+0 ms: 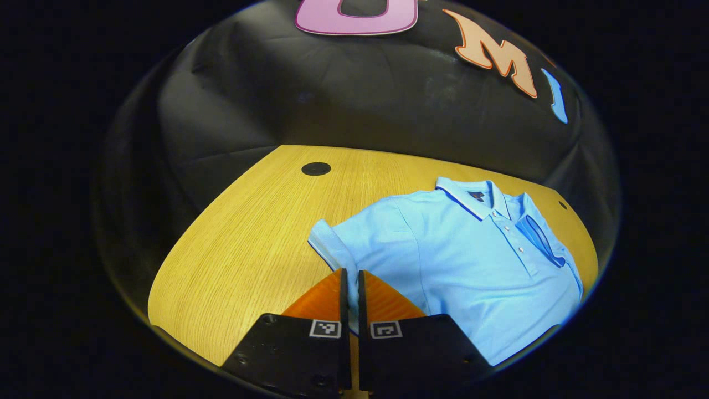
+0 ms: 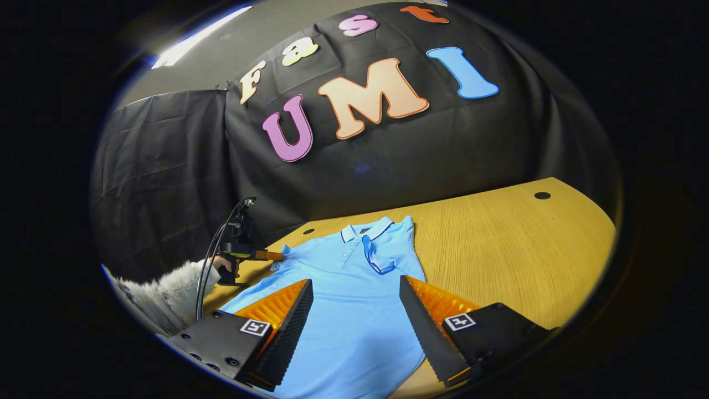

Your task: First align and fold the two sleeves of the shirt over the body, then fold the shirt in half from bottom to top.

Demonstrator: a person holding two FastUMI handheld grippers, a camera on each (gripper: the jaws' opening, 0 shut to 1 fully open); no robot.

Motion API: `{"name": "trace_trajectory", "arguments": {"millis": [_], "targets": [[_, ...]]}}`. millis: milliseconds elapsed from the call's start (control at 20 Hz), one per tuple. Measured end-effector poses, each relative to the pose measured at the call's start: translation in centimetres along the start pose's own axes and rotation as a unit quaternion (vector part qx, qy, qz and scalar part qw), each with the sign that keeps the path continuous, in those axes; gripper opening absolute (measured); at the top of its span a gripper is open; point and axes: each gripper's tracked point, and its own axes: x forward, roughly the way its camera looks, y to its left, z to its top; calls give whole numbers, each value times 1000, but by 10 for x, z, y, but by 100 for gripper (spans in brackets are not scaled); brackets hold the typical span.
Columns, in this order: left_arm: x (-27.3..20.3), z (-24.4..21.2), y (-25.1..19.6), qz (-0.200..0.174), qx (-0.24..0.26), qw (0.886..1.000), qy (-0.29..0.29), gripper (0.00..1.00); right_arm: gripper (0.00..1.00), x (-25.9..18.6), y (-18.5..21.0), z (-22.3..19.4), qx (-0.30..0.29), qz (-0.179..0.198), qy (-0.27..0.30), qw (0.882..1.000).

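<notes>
Across the middle and lower right of the left gripper view, the light blue shirt [image 1: 471,260] lies flat on the wooden table [image 1: 249,233], collar toward the upper right. One sleeve [image 1: 540,238] is already folded over the chest; the other sleeve [image 1: 329,244] spreads out at centre frame. The left gripper [image 1: 350,280] sits at bottom centre with its fingers nearly together, tips at that spread sleeve's hem; whether they pinch cloth is unclear. At the bottom of the right gripper view, the right gripper [image 2: 354,299] has its fingers wide apart above the shirt's body [image 2: 354,321]. At left there, a hand [image 2: 226,267] in a fuzzy white sleeve [image 2: 166,296] holds the other gripper.
</notes>
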Motion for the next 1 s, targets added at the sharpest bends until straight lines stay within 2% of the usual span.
{"name": "trace_trajectory", "arguments": {"millis": [50,200,350,450,500,800,1000], "targets": [[0,0,0,4,-1,1000,0,1,98,0,0,0,0,0,0,1000],[-5,12,-7,16,9,1000,-7,0,98,1,-2,-1,1,0,2,1000],[-12,37,-27,17,41,998,-35,0,98,1,-3,-2,1,0,3,1000],[-15,52,-51,4,62,997,-49,0,94,1,-4,-2,3,0,4,1000],[-15,56,-65,-6,72,996,-54,0,98,2,-4,-3,3,0,6,1000],[-4,70,-157,-66,116,989,-59,0,98,2,-1,-5,2,4,9,1000],[8,69,-189,-76,131,987,-56,1,98,1,-3,-6,0,0,9,1000]]}}
